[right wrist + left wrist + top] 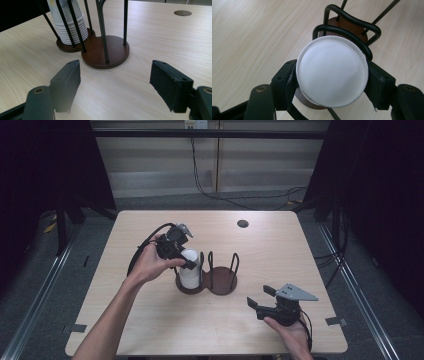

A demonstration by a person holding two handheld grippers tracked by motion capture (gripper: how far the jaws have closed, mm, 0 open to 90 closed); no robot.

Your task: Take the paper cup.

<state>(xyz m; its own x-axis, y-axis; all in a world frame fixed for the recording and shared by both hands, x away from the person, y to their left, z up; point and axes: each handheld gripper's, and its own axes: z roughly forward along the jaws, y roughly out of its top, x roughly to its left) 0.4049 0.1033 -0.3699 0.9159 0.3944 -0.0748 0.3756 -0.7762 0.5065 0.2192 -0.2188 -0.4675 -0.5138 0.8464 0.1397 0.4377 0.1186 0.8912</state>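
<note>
Many white paper cups (70, 27) sit stacked upside down in the left ring of a brown wooden holder with black wire posts (220, 280). The left gripper (332, 80) squeezes the top cup on both sides. Paper cups are light and crush easily, so hold gently. The right gripper (265, 299) rests nearby, jaws wide apart, holding nothing.

Light wood table (150, 320), grey floor (50, 285), dark side curtains perhaps (385, 195), pale back wall (150, 155).
</note>
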